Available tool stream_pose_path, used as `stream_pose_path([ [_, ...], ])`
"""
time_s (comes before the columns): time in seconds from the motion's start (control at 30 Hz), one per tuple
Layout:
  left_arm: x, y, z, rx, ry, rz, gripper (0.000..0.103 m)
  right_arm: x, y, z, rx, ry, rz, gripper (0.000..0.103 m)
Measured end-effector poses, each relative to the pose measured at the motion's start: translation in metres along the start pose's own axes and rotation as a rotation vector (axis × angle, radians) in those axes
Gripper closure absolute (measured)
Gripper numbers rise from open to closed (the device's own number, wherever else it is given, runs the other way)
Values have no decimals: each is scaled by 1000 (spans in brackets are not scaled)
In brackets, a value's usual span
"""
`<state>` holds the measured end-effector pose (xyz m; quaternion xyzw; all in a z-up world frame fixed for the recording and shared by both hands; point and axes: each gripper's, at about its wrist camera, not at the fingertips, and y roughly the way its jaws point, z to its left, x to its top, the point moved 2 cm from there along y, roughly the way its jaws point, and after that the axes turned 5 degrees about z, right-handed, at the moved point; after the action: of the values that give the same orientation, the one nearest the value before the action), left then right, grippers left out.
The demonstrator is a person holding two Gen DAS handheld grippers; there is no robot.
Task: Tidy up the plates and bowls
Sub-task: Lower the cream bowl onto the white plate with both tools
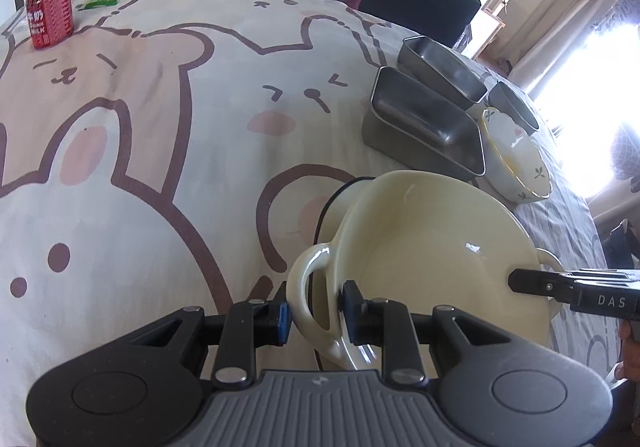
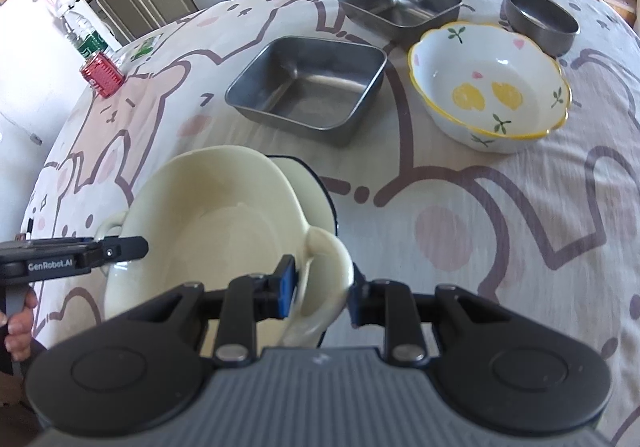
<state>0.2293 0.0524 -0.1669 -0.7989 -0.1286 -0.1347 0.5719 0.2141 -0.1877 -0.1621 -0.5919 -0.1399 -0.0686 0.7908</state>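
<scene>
We look from just behind each tool, close over the table. The left wrist view faces right across the cream bowl toward the window; the right wrist view faces forward-left over it. Both share that bowl, the square steel pans, the floral bowl and the red can.

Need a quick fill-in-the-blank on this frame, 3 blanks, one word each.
1. Each tongs, left and right, grips one ___ of the cream bowl.
2. The floral bowl has two yellow ___ painted inside.
3. The two square pans, near and far, are made of ___.

Missing words: handle; lemons; metal
</scene>
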Motion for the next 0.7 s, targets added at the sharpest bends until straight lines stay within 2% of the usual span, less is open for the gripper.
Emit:
stream_pose_path([
  [0.2, 0, 0, -2, 3, 30, 4, 75, 5, 3, -1, -3, 4, 11, 70],
  [0.33, 1, -1, -9, 19, 79, -2, 76, 4, 8, 1, -43, -20, 30, 66],
  [0.7, 2, 0, -9, 24, 89, 10, 75, 3, 11, 0, -45, -26, 32, 66],
])
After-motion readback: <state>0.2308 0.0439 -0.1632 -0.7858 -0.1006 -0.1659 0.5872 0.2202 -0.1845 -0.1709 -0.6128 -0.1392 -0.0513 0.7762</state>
